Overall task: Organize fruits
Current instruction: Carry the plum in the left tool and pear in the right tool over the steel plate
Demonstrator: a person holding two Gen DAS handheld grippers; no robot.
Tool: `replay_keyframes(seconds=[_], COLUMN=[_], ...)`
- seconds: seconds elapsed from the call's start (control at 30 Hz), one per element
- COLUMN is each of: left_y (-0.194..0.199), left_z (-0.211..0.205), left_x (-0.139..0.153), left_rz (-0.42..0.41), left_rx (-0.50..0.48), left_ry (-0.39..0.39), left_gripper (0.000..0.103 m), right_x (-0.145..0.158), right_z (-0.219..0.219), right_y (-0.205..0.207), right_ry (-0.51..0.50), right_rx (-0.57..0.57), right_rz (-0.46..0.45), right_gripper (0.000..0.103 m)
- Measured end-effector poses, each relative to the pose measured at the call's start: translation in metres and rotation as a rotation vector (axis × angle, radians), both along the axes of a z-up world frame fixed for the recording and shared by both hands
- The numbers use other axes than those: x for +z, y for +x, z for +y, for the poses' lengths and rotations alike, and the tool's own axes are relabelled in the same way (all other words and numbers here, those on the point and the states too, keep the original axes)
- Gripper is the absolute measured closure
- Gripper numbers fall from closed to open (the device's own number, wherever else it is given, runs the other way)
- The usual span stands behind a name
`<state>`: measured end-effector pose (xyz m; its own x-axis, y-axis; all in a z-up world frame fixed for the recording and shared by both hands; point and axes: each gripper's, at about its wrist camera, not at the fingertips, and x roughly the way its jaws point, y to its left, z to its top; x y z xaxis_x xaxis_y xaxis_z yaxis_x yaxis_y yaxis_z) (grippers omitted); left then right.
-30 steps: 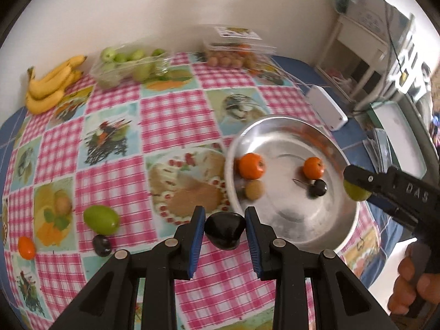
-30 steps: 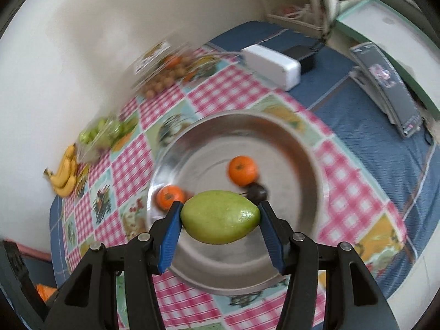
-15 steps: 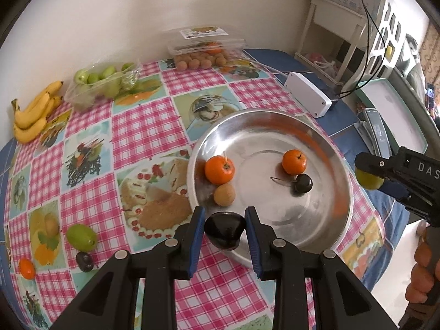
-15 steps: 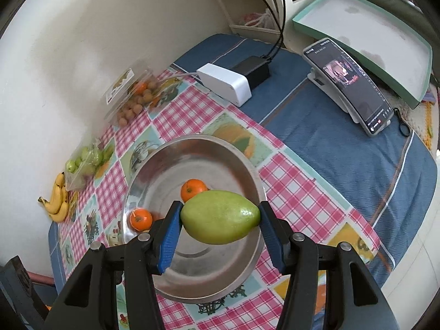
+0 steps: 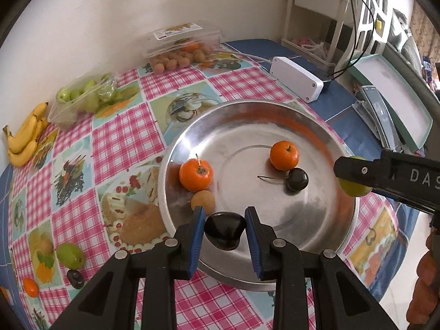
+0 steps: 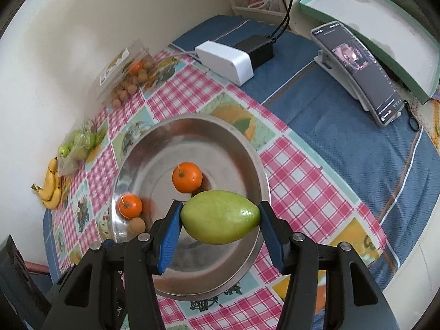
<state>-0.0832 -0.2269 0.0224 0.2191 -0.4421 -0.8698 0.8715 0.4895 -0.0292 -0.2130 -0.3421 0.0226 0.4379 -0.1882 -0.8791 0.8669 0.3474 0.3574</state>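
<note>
The steel bowl [image 5: 316,126] stands on the checked surface [image 5: 123,137] and holds two oranges, a brown fruit and a dark one. Above its near rim, the right gripper [image 6: 220,221] pinches a green mango [image 6: 220,220], and the left gripper [image 5: 225,229] pinches a black plum [image 5: 225,229].

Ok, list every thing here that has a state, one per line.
Left gripper: shut on a dark fruit, above the bowl's near edge.
Right gripper: shut on a green fruit, above the bowl.
Metal bowl: upright, holding two oranges, a brown fruit and a dark cherry.
Clear fruit box: lid shut.
Bag of green fruit: lying on the cloth.
Phone: screen lit.
</note>
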Motion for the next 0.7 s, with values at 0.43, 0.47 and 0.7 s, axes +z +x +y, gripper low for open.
replay_keyframes(seconds=[0.43,0.47,0.7], left_y=[-0.001,-0.001,-0.003], left_z=[-0.003,-0.003,-0.006], left_x=[-0.010,-0.010,-0.015], left_rz=[-0.024,-0.023,-0.024], left_rx=[-0.004,-0.005,-0.016], left_ry=[0.035,0.038,0.054], left_gripper=[0.071,0.071,0.071], right_x=[-0.015,-0.016,-0.023], right_z=[0.007,0.007,0.011], right_y=[0.017,0.018,0.025], right_ry=[0.037,0.039,0.047], right_rx=[0.061,0.065,0.088], right_rz=[0.065,0.070,0.100], right_gripper=[0.046,0.046,0.046])
